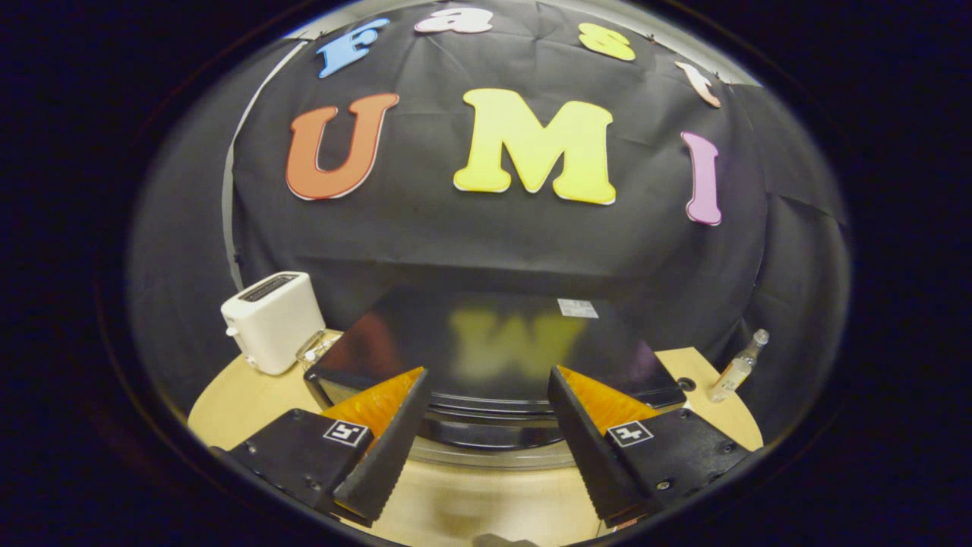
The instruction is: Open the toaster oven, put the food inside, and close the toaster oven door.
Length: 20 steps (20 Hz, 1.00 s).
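The gripper (486,395) is hovering above the toaster oven (493,342), looking down across its dark, glossy top, which is mirroring the wall behind. Its two fingers are standing spread wide apart, with nothing between them; the front upper edge of the oven and a chrome strip (493,454) below it, which may be the door's handle or trim, are lying in the gap just ahead of the tips. No finger is touching the oven as far as the view lets one tell.

The oven is sitting on a pale wooden table (228,403). Behind its left corner a white pop-up toaster (269,319) is standing, with a small clear item beside it that is too blurred to name. Off the oven's right corner a small clear bottle (736,368) is standing, leaning a little in the fisheye.

Judging from this, the task is at its very first step: the door is apparently not yet opened, and the gripper is coming in to reach for it. The door's face is hidden below the top edge, so whether it is fully closed cannot be told for certain. No food is visible.

The next move is calling for the gripper to drop lower in front of the oven, find the handle along the top of the door, set the fingers around or over it, and pull it outward and down along the door's hinge arc.
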### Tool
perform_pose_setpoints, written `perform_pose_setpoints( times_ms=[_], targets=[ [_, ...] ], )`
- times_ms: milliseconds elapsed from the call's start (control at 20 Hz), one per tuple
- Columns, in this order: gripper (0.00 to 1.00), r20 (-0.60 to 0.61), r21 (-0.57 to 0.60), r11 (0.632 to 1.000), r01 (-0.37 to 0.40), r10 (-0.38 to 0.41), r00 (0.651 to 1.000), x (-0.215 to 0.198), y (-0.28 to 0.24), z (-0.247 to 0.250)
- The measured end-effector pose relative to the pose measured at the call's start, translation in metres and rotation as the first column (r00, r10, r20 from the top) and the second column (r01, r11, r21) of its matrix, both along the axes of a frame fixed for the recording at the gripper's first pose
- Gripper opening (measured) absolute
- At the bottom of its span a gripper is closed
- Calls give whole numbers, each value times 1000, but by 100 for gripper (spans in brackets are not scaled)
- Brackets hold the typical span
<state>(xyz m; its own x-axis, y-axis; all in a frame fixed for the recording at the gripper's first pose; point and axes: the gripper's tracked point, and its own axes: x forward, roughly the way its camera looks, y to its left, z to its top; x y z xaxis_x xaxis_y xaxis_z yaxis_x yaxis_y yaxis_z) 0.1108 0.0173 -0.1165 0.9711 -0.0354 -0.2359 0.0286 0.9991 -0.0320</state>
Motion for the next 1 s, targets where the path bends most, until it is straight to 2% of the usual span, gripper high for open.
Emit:
perform_pose_setpoints(
  times_ms=[50,200,400,750,1000],
  targets=[
    [99,28,7,1000,6,-6,1000,2,1,5],
    [100,15,-15,1000,17,-16,1000,0,2,1],
    [100,-4,16,1000,24,-24,1000,-12,1,-3],
    [100,-26,8,1000,30,-30,999,-55,4,-18],
    [99,-78,15,1000,17,-16,997,-94,6,-48]
  ],
)
